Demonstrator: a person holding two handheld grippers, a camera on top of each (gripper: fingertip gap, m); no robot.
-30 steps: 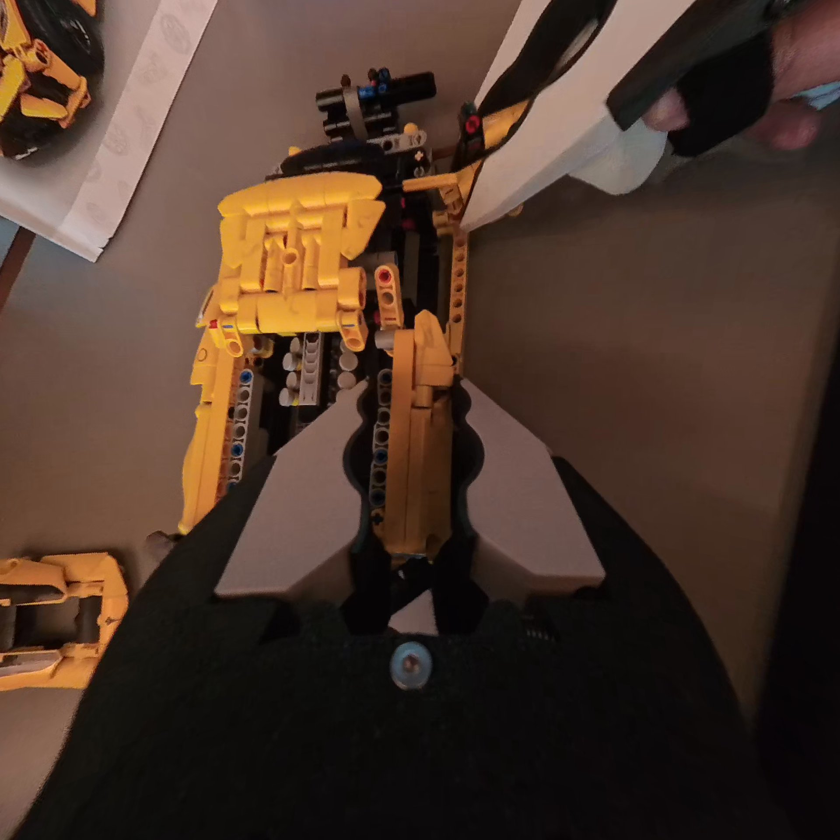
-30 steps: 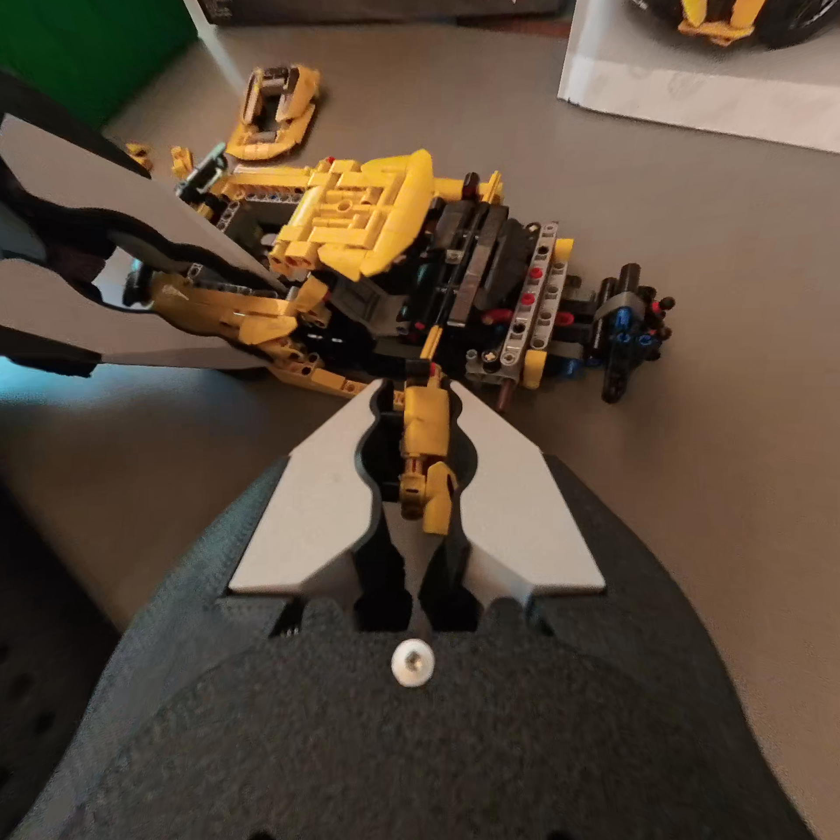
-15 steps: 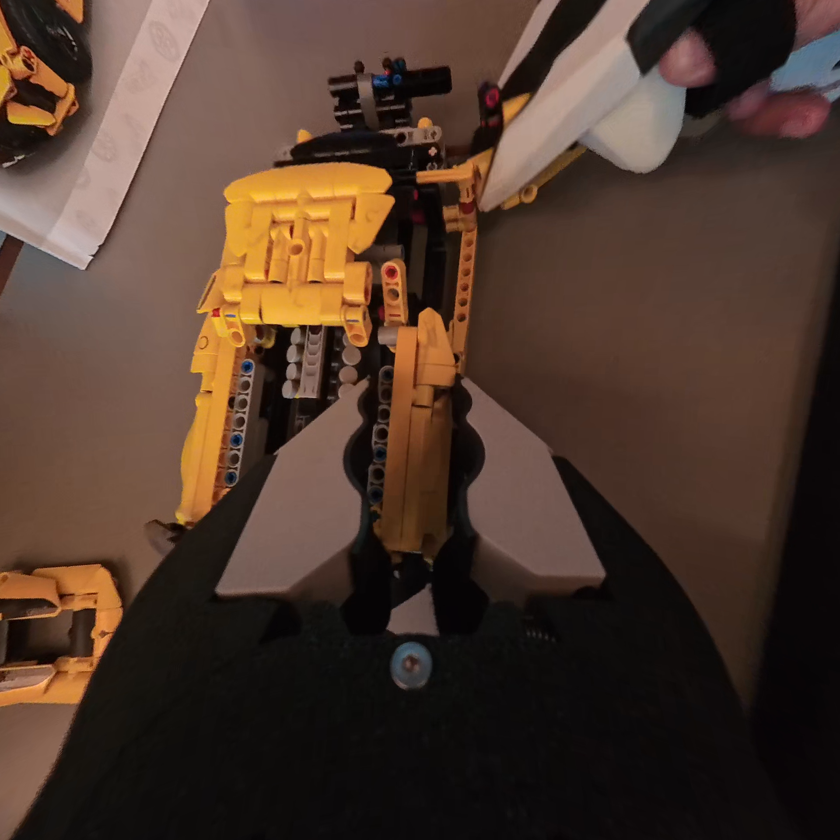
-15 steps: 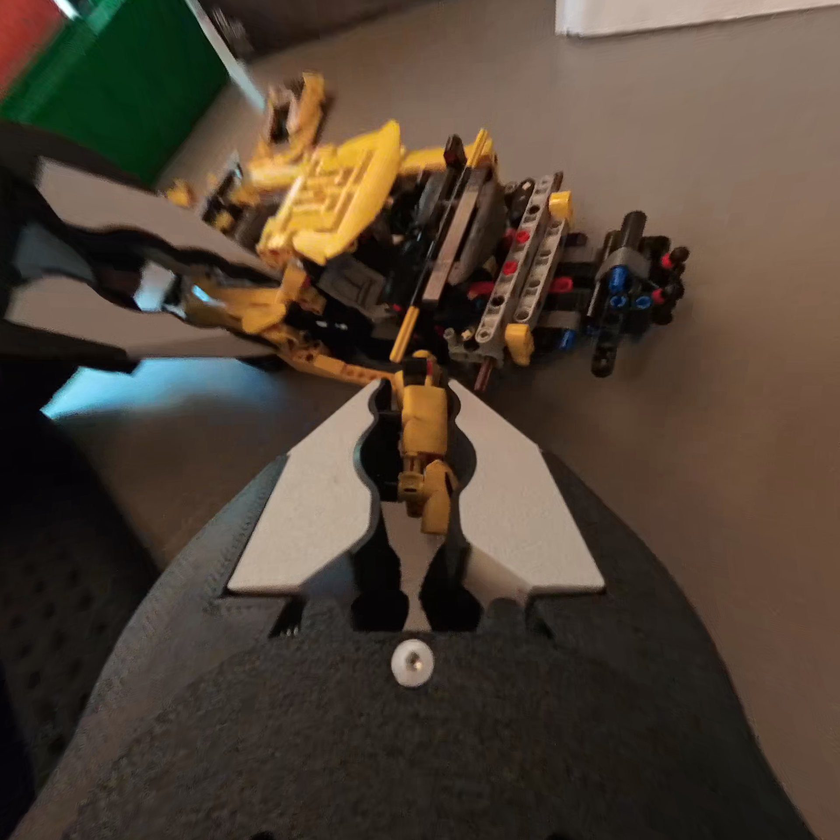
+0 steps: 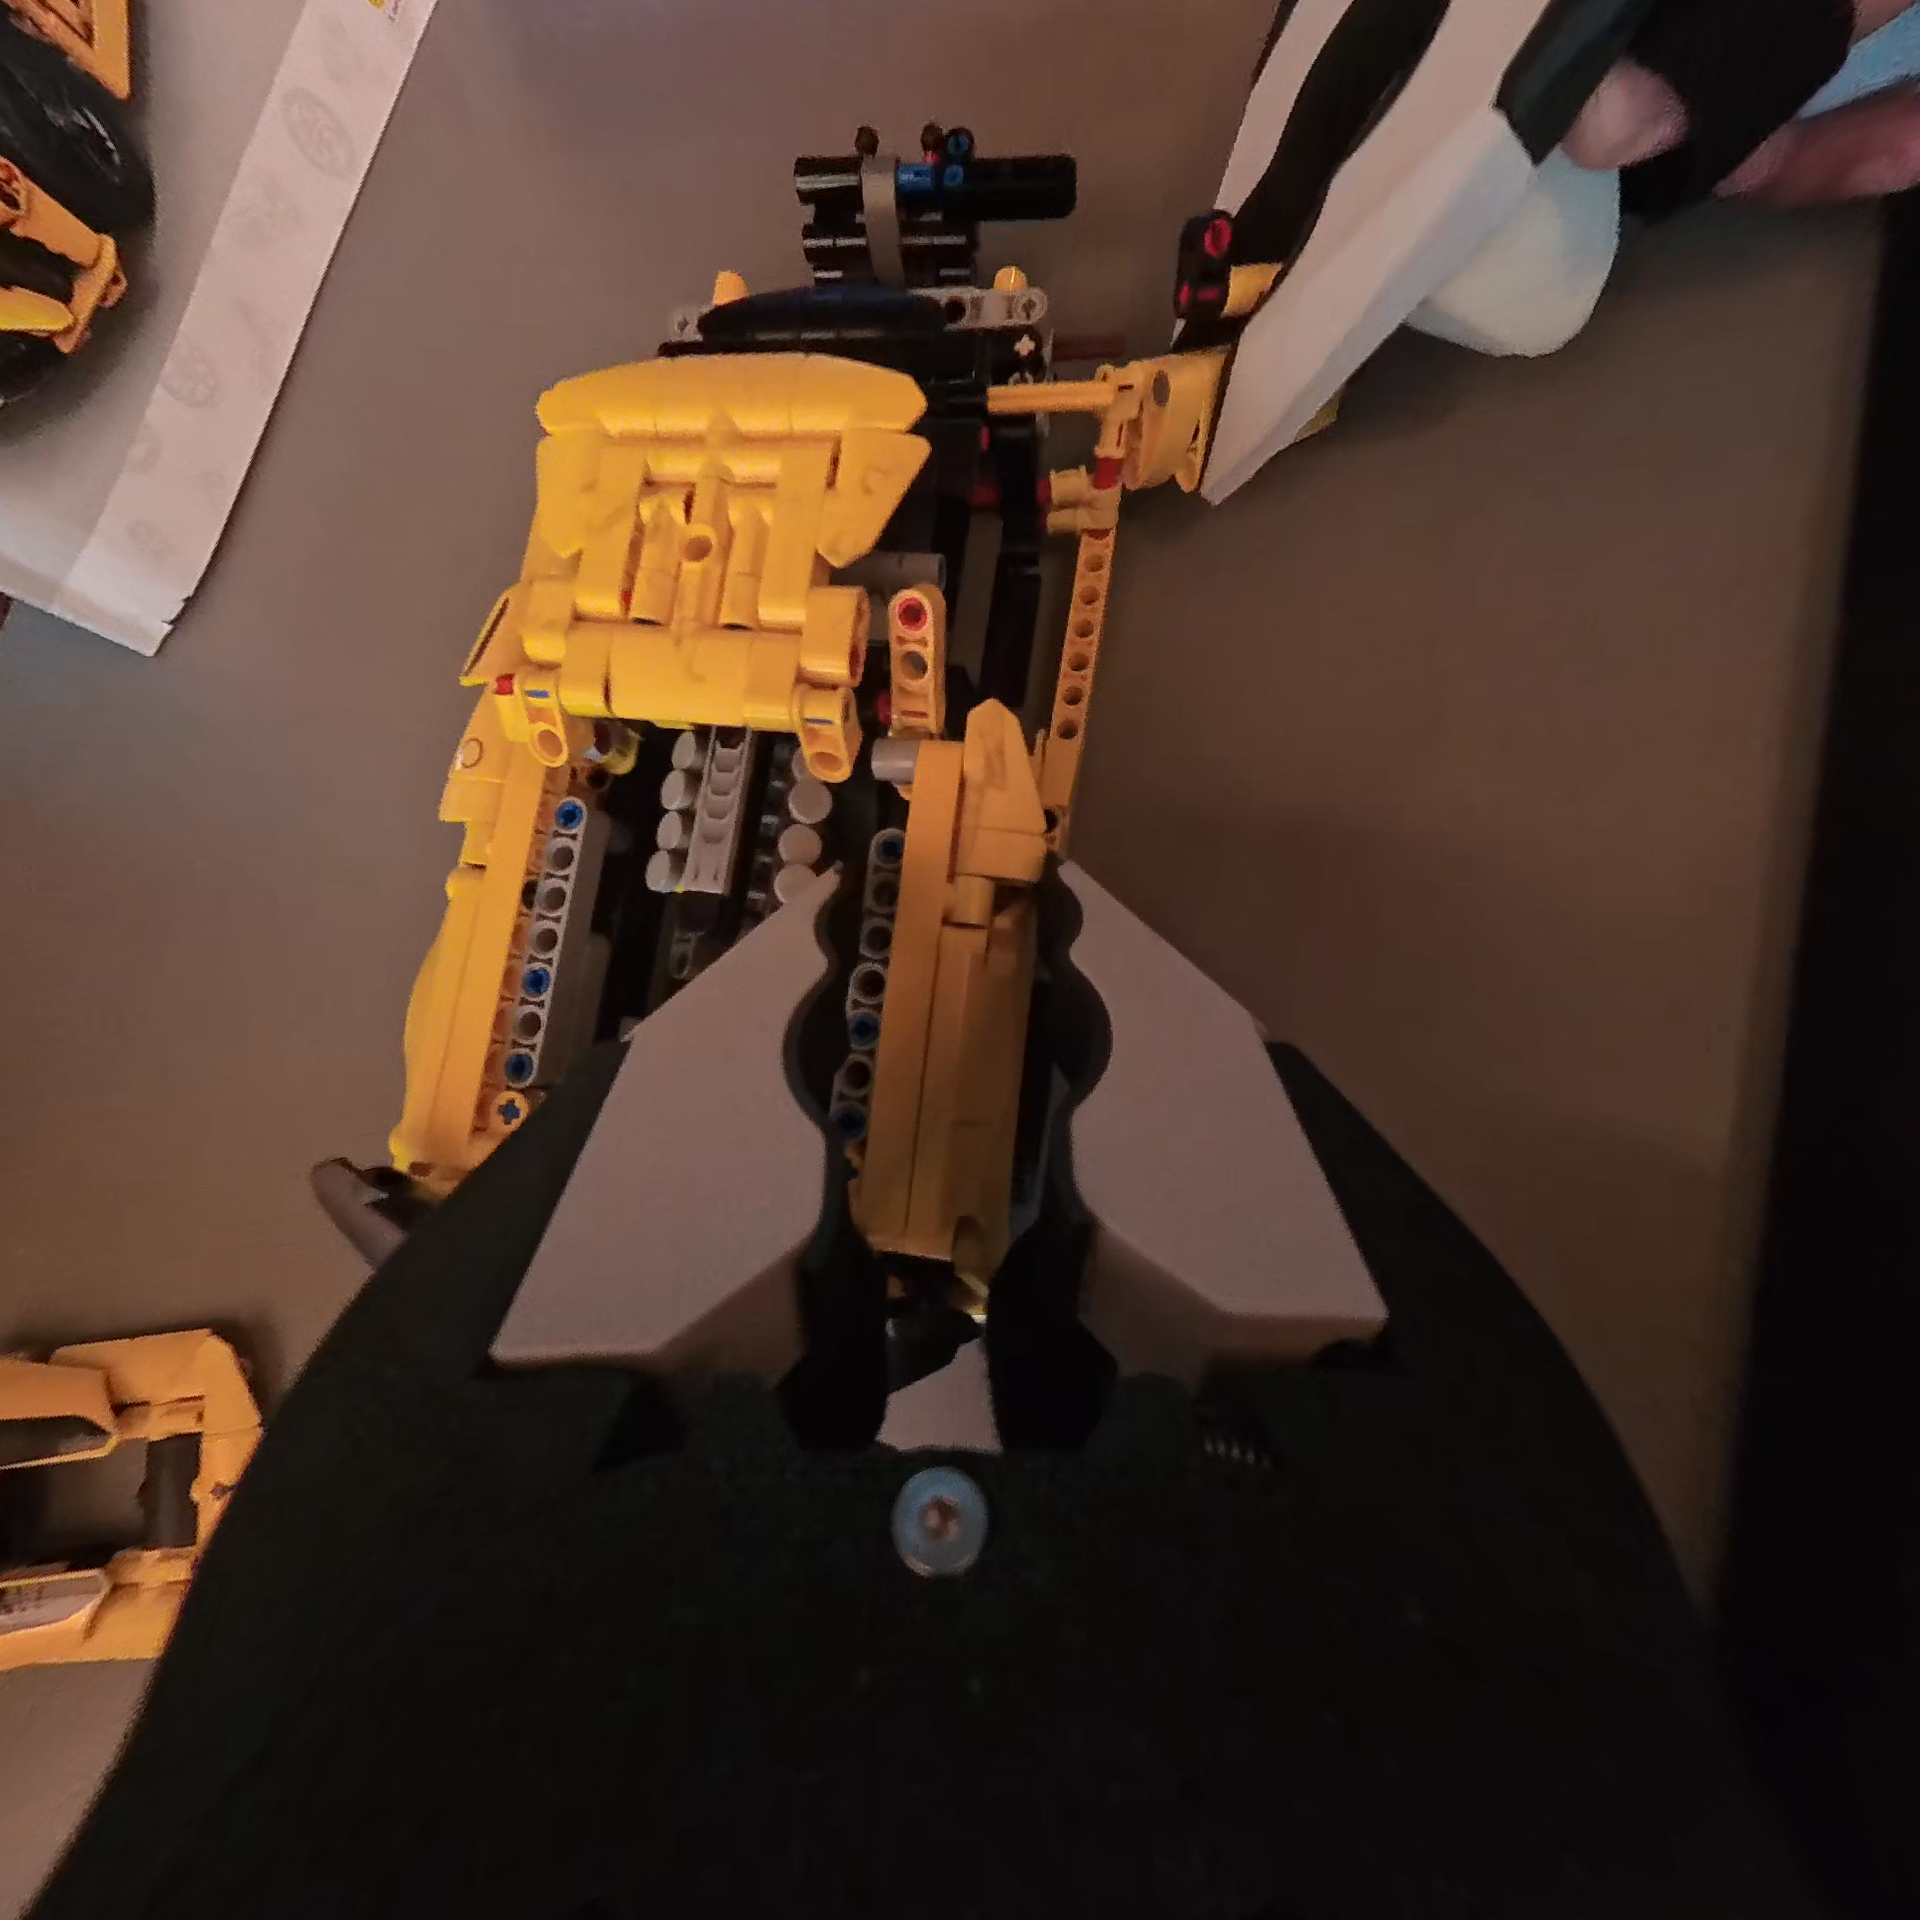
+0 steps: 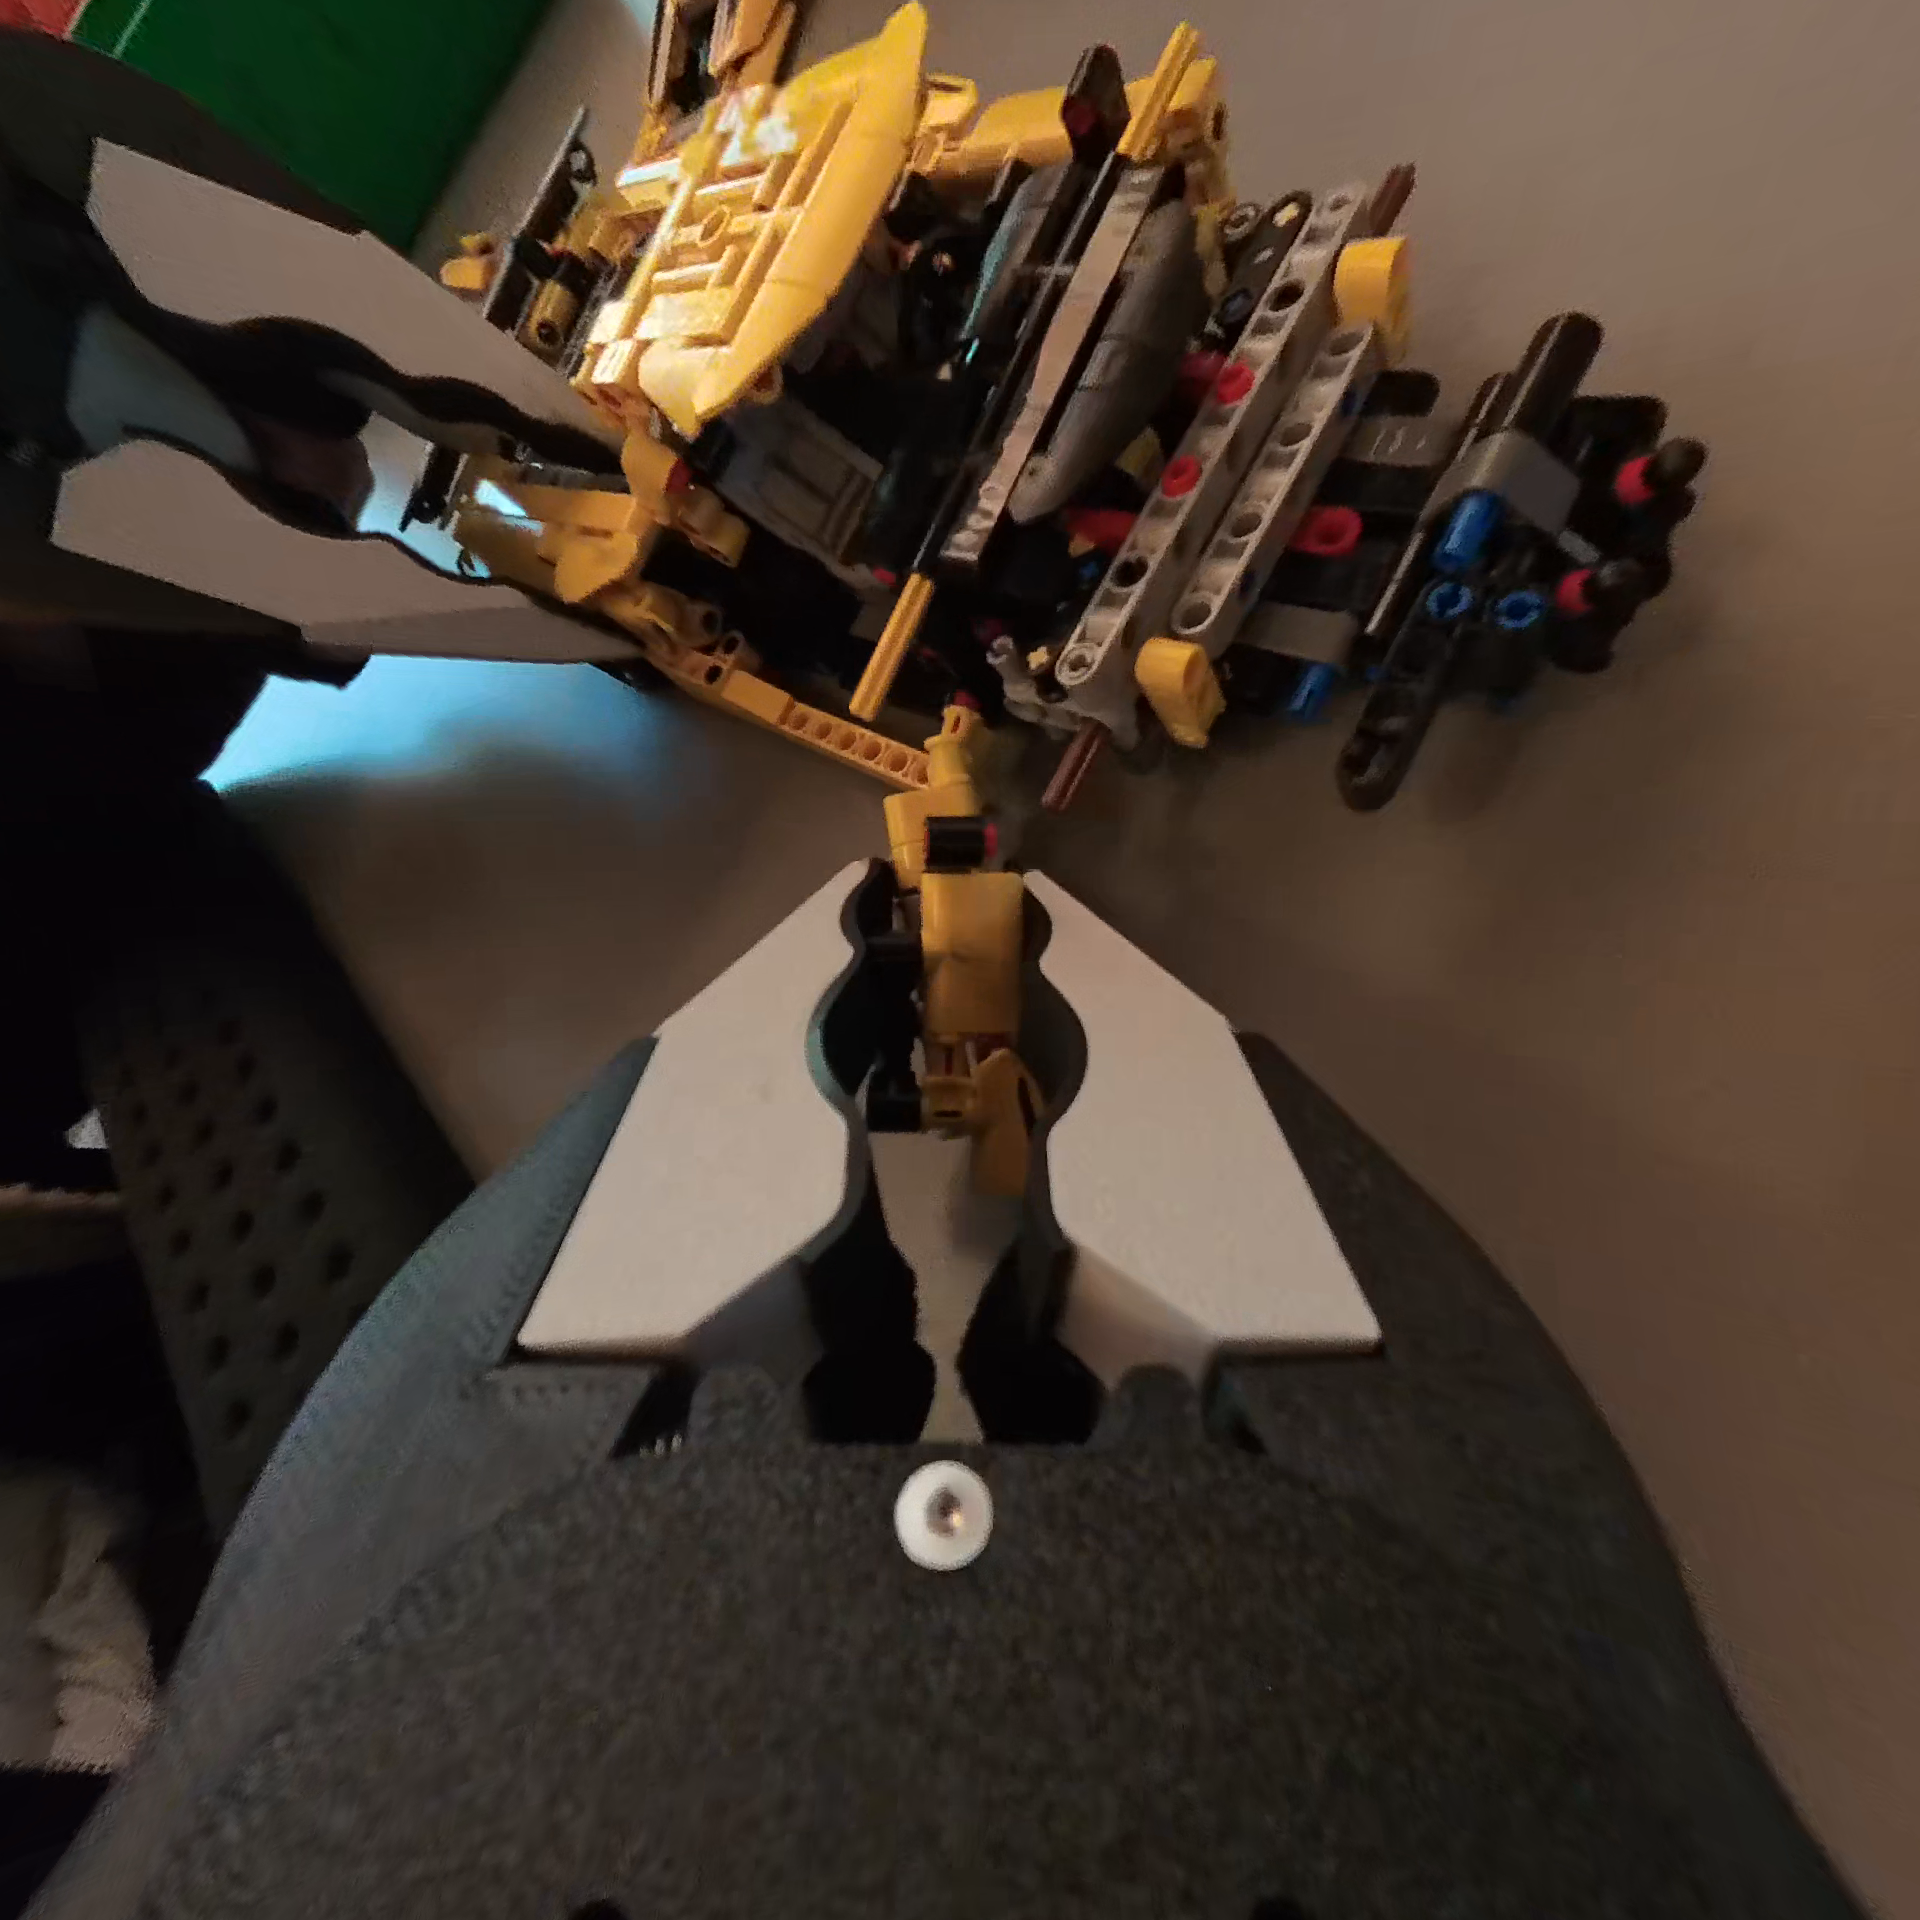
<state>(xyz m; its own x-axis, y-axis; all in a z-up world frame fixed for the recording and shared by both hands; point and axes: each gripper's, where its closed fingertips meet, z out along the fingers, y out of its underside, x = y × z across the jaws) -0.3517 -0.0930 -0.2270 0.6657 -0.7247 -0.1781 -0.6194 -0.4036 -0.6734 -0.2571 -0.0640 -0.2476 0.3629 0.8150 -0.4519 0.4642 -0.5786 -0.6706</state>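
A yellow, black and grey brick-built vehicle model (image 5: 717,540) lies on the grey table (image 5: 1455,831). My left gripper (image 5: 945,883) is shut on the model's long yellow side panel (image 5: 956,997). My right gripper (image 6: 945,878) is shut on a small yellow piece (image 6: 966,956) at the model's side, whose tip meets the end of a long yellow holed beam (image 6: 831,732). The right gripper also shows in the left wrist view (image 5: 1299,343), held by a gloved hand (image 5: 1714,94). The left gripper shows in the right wrist view (image 6: 312,457), and the model (image 6: 935,364) lies beyond the held piece.
A white printed booklet (image 5: 208,343) lies at the far left. A separate yellow sub-assembly (image 5: 114,1475) sits at the near left. A green box (image 6: 312,94) stands behind the model. A dark perforated surface (image 6: 239,1143) lies off the table's edge. Spacing between my two grippers at the tips: around 11 cm. To the separate yellow sub-assembly (image 5: 114,1475): left tips about 25 cm, right tips about 35 cm. It is also in sight in the right wrist view (image 6: 715,83).
My right gripper has tilted and moved in closer to the model with the small yellow piece still in it. My left gripper has kept its hold and place.
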